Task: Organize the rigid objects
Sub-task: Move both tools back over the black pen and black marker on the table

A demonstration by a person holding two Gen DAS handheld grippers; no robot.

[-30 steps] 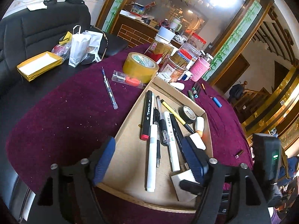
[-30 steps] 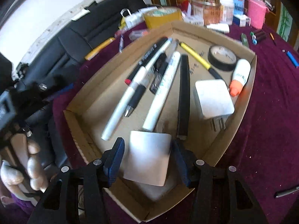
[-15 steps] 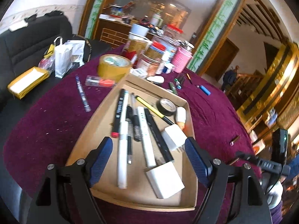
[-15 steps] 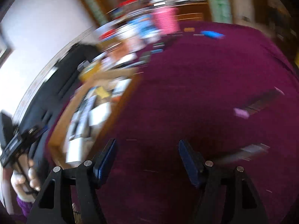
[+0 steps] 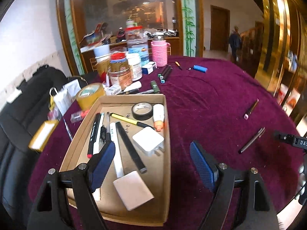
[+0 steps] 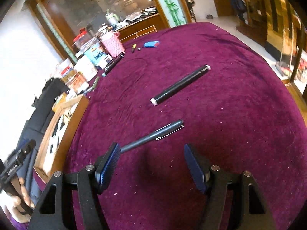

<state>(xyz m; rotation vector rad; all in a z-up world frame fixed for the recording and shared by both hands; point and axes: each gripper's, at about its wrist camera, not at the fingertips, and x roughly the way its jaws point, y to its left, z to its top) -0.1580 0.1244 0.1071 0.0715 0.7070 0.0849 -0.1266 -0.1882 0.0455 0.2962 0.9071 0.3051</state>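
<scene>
Right tool [image 6: 151, 164] gapes empty over the tabletop [image 6: 239, 105]; the grey pen [image 6: 153, 137] lies at its 11 o'clock; likely light, stiff, slippery; pinch mid-barrel; left tool [image 5: 152, 165] open, empty.

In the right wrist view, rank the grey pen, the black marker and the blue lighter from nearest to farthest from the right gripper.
1. Grey pen, just ahead of the right gripper, by its left finger.
2. Black marker, mid-table.
3. Blue lighter, far edge, near the pink cup.
</scene>
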